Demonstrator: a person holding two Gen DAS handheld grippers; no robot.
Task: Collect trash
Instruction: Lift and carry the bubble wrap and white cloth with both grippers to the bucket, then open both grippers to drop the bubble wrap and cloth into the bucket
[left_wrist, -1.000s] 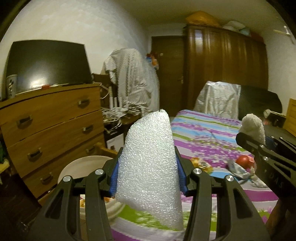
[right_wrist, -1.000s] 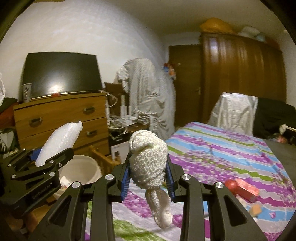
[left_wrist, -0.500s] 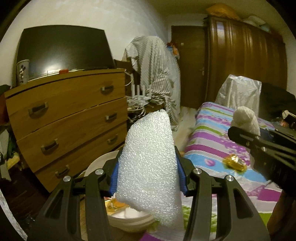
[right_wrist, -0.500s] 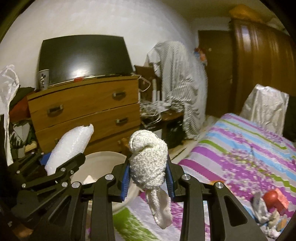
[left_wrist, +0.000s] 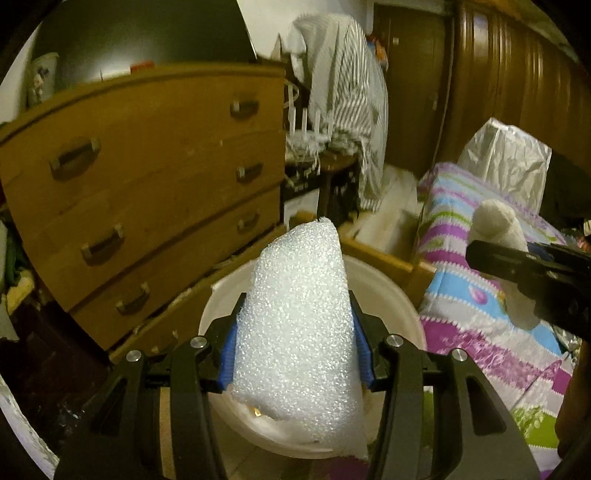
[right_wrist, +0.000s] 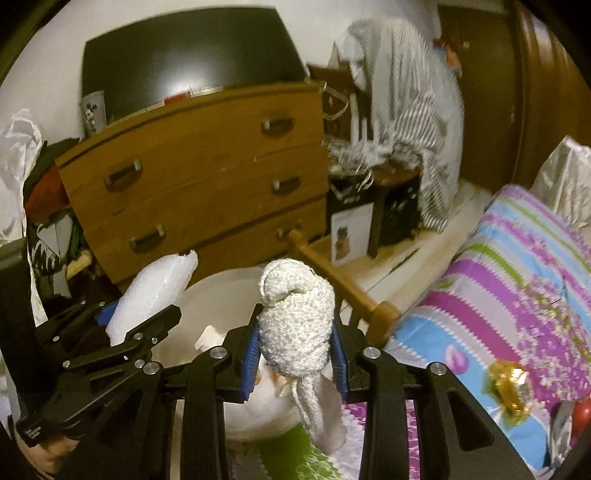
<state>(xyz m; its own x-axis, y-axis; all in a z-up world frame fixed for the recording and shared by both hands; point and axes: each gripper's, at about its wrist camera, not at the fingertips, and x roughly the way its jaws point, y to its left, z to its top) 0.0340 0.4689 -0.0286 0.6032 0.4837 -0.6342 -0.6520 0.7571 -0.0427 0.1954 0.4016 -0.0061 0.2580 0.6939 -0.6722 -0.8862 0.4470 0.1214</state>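
My left gripper (left_wrist: 295, 354) is shut on a piece of white foam wrap (left_wrist: 299, 325), held over the white round bin (left_wrist: 391, 291) beside the bed. In the right wrist view the same foam wrap (right_wrist: 151, 291) and left gripper (right_wrist: 136, 325) show at the left. My right gripper (right_wrist: 295, 354) is shut on a wad of white knotted cloth (right_wrist: 295, 314), whose tail hangs down, near the bin (right_wrist: 214, 291). In the left wrist view that cloth (left_wrist: 498, 225) sticks up behind the right gripper's fingers (left_wrist: 532, 269). Some paper scraps lie inside the bin.
A wooden chest of drawers (right_wrist: 207, 177) stands behind the bin, with a dark screen (right_wrist: 184, 59) on top. The striped bedspread (right_wrist: 517, 288) carries a gold wrapper (right_wrist: 509, 384) and a red item (right_wrist: 581, 421). A wooden bed frame rail (right_wrist: 343, 284) runs past the bin.
Both grippers swung left from over the bed toward the chest of drawers and dipped down. The bin now sits under and just behind the held foam and cloth. Both grips are unchanged.
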